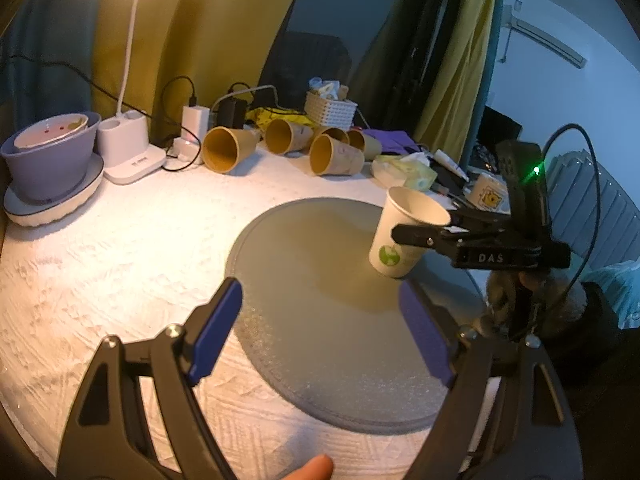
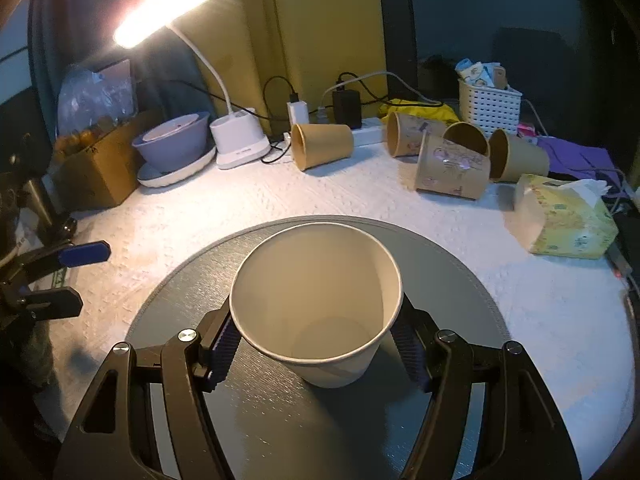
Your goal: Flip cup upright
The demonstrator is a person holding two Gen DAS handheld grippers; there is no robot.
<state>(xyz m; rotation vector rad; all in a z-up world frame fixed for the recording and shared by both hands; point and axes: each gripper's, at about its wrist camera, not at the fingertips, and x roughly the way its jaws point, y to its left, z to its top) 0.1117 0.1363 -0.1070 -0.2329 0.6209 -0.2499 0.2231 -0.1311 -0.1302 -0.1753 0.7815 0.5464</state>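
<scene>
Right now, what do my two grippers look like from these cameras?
Both are black plastic linkage frames with silver pivot screws and blue finger pads. The left gripper has smooth pads. The right gripper has ribbed pads, white "DAS" lettering, a green LED and a thin black cable looping off it.

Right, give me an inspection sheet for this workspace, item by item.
Surface: white textured cloth with a round grey mat on it.
Job's things: white paper cup, mouth up, slightly tilted, over the mat; contact with the mat cannot be told.
Clutter: five brown cups lying on their sides, tissue box, white basket, purple bowl on a plate, desk lamp.
Grippers: right gripper shut on the white paper cup; left gripper open, holding nothing.
Cables: black leads and chargers at the table's back; a cable loop on the right gripper.
Surroundings: yellow curtain, dark room.
</scene>
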